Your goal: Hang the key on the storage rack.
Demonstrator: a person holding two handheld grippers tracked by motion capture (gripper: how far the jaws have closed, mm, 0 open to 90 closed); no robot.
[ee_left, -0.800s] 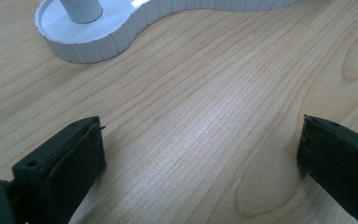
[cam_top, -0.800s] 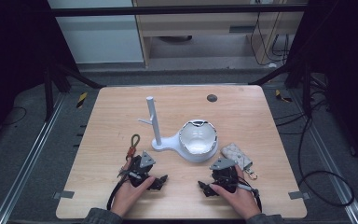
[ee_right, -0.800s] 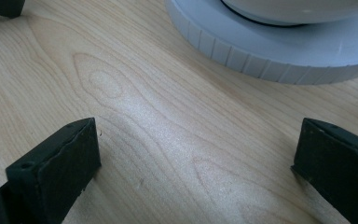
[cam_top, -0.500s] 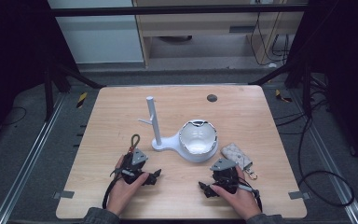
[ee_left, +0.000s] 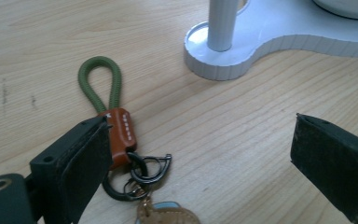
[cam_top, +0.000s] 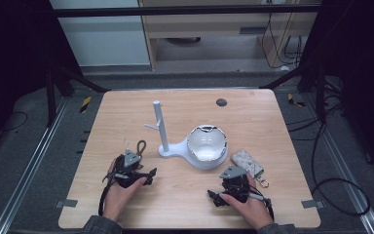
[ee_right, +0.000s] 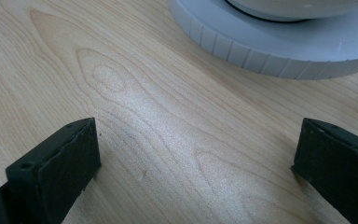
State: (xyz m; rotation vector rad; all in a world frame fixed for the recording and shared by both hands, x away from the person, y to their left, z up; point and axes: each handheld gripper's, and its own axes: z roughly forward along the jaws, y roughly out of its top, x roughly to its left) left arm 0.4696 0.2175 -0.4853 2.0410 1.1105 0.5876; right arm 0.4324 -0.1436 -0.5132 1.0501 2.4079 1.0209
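Observation:
A keychain lies on the wooden table point(cam_top: 253, 117): an olive-green cord loop point(ee_left: 100, 81), a brown leather tag point(ee_left: 121, 135), a black clip ring point(ee_left: 144, 170) and a brass piece point(ee_left: 168, 217). In the high view the keychain point(cam_top: 140, 146) sits just beyond my left gripper point(cam_top: 137, 168). That left gripper point(ee_left: 200, 140) is open wide; its left jaw stands right beside the leather tag and nothing is gripped. My right gripper point(cam_top: 231, 183) rests near the front edge. In its own view the right gripper point(ee_right: 198, 140) is open over bare wood.
A white stand point(cam_top: 173, 148) with an upright post point(cam_top: 159, 122) and a pale bowl point(cam_top: 205, 146) on its round base occupies the table's middle. A patterned key pouch point(cam_top: 247, 163) with a ring lies right of the bowl. A dark disc point(cam_top: 221, 102) sits at the back.
My left hand has slid left and slightly forward, bringing its gripper up to the keychain. The right hand has stayed put.

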